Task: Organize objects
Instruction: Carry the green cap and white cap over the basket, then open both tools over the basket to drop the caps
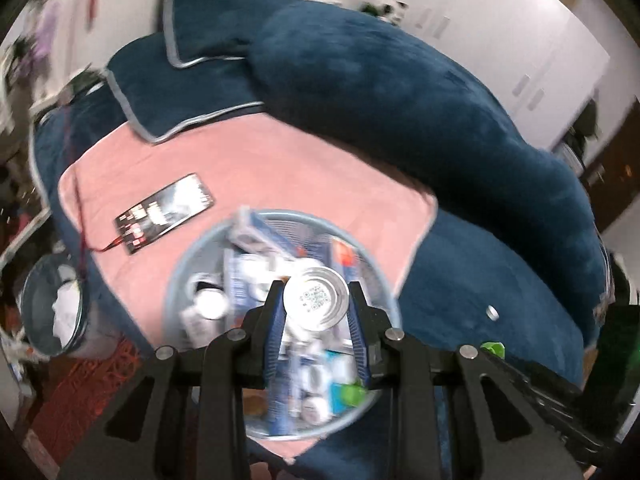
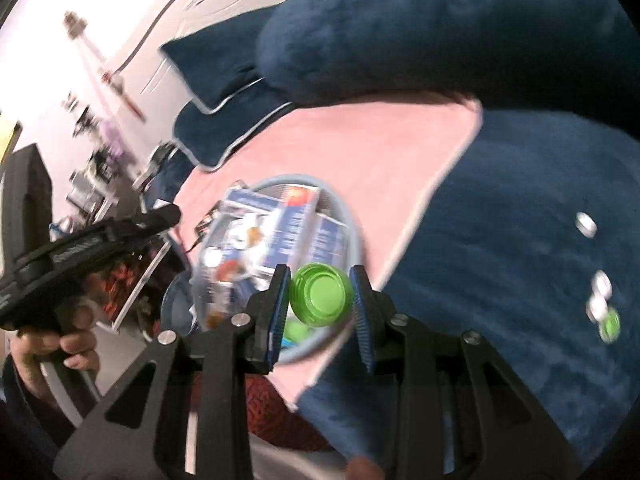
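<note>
- Holding a piece in each set of tongs, we have both loads over or near the round basket of the organizing job; our left gripper is closed on a silver-capped jar, and our right gripper is closed on a green-lidded jar; neither has any slack, the blue pads pressing each jar from both sides.
- The relation that matters: in the left wrist view the basket lies straight beyond and beneath the left tongs, its pale blue rim ringing the fingertips, so this jar looks ready to drop straight ahead along the fingers; in the right wrist view the basket sits ahead and off to the left of the right tongs, so we judge that hand needs to swing leftward first; the left hand is the nearer one.
- Each jar faces us end-on, so its long axis runs away from us along the fingers, roughly in line with the way down into the basket.
- How the basket looks: a mesh bin already crowded with blue-and-white boxes and small white-capped jars; blur hides the detail.
- It rests on a pink cloth over dark blue bedding; well to the right of the right tongs a few loose small jars lie on the blue, probably next in line.
- A phone lies beyond and left of the left tongs, apart from the basket.
</note>
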`<state>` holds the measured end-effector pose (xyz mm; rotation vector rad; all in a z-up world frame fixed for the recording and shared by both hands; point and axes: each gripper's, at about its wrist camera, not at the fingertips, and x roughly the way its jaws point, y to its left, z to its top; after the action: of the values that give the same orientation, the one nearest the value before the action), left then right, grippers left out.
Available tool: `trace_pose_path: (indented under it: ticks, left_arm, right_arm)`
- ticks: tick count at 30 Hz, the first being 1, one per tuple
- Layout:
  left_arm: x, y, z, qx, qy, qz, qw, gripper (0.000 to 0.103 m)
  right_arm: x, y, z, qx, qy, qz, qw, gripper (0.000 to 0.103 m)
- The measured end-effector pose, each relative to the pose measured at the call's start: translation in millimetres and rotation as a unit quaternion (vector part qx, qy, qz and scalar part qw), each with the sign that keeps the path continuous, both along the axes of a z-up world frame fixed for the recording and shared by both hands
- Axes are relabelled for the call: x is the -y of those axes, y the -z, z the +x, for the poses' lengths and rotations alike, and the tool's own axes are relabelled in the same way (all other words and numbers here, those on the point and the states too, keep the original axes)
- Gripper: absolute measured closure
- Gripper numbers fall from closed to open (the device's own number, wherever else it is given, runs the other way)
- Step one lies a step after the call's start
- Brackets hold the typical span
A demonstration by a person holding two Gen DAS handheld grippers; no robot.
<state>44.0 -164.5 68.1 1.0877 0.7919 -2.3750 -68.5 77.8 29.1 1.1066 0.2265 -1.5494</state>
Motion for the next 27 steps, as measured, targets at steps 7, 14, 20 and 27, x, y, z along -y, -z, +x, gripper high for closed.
trace_pose_path:
  ticks: [7,14,20,27]
  left_arm:
    - [45,38,3,0.006,-0.04,0.047,0.9981,0.072]
    - [60,62,-17,0.035,-0.05,0.048,0.997,0.072]
    - [64,65,-9,0.033,-0.069,0.04,0.9963,0.016]
    - [44,59,-4,0.072,-0.058,-0.016,0.9956,0.005]
  right_arm:
    - [69,-1,40,0.0,-0.088,0.02,0.996,0.071]
    - [98,7,46,0.011,-0.107,0.034,0.994,0.07]
    - [96,18,42,0.019,-0.092,0.042,0.995,0.043]
    - [78,11,30,-0.006,-0.065,0.04,0.997,0.006]
